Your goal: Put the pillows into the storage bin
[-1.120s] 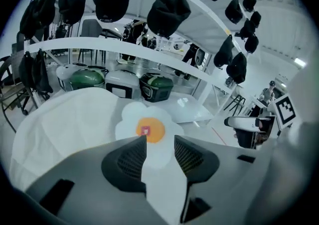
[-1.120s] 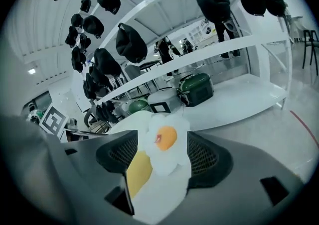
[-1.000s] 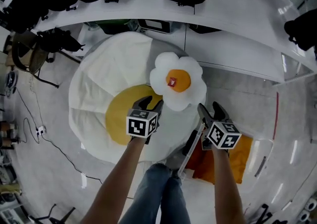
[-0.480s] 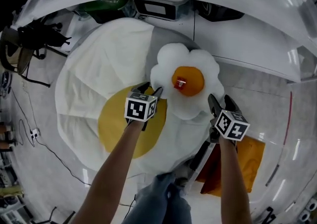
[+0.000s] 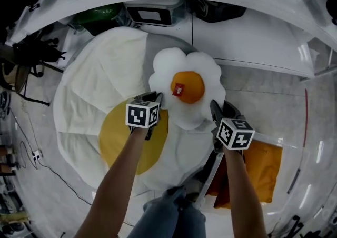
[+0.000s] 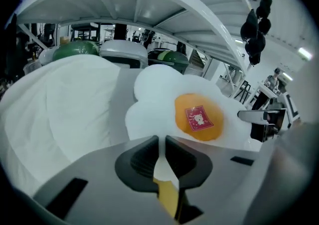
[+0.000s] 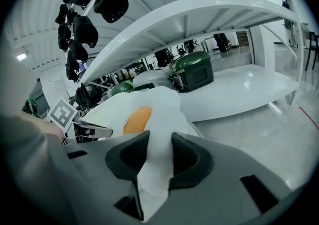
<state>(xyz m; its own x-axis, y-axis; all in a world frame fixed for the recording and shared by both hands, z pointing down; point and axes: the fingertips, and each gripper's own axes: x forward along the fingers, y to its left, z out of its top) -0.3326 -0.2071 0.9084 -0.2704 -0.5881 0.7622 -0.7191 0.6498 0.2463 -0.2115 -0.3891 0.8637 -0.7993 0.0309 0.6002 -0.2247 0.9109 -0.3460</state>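
I have both grippers on the small egg pillow [image 5: 188, 87], the flower-shaped white one with an orange yolk and a red tag on that yolk. The left gripper [image 5: 152, 96] sits at that pillow's left edge. In the left gripper view its jaws have just been closing and now stand nearly together, with a thin fold of the pillow's white rim pinched between the pads. The right gripper [image 5: 220, 109] is at the pillow's lower right edge. Its jaws have also just been closing, and in the right gripper view a thicker wad of white fabric fills the gap between them, pressed from both sides. So each tool is clamped on the same pillow, one on either side of the yolk.

The small egg pillow lies on top of the big egg pillow [image 5: 100, 89], which spreads out from under it to the left and below, its yellow yolk [image 5: 121, 137] just lower left of the small one. The orange bin [image 5: 258, 171] stands lower right of the small pillow, beyond my right gripper and apart from it. A white shelf [image 5: 247, 37] curves above the small pillow, with a green case [image 5: 97, 13] under it, up and left of the pillow
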